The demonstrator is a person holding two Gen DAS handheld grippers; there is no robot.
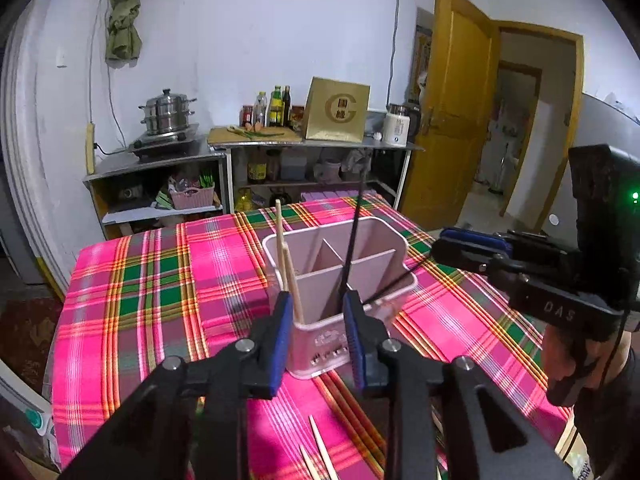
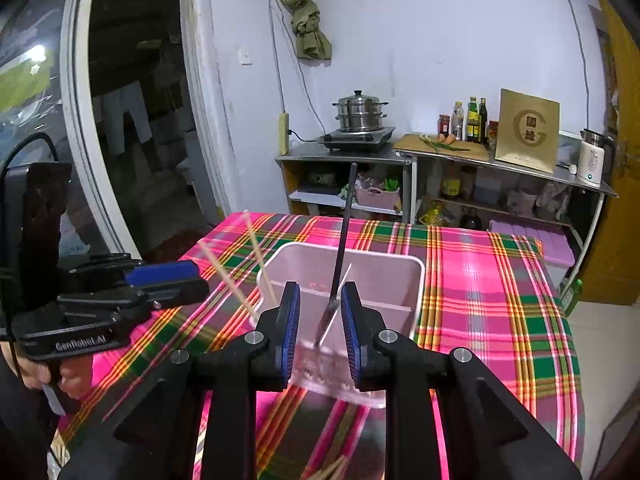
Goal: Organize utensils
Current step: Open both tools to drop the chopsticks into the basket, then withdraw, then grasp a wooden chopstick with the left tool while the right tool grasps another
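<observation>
A pink plastic utensil caddy (image 1: 340,276) with inner dividers stands on a table draped in a bright pink, green and yellow plaid cloth (image 1: 160,280); a person holds a two-finger gripper in each hand, both aimed down at the caddy from the near side.

The left gripper (image 1: 318,344) has its blue-padded jaws apart, with nothing between them but the caddy's near wall beyond; just ahead of it two pale wooden chopsticks (image 1: 286,264) lean in the caddy's left compartment, tips down and tops fanned outward, resting against the rim because the slot is wider than they are.

The right gripper (image 2: 320,332) also has its jaws apart; a dark chopstick (image 2: 342,248) rises between the pads and tilts back over the caddy, its lower end dropping into a compartment beside a divider; the pads do not appear to press on it, though motion blur makes that hard to judge, so it looks let go, not gripped. In the left view a second dark stick seems to lie slanted across the caddy's right rim.

More pale chopsticks (image 1: 320,452) lie flat on the cloth at the near edge, not yet sorted; I would judge them next for the caddy.

Behind the table a steel shelf unit (image 1: 160,160) carries a steamer pot (image 1: 168,112), bottles and a gold box (image 1: 336,108).
</observation>
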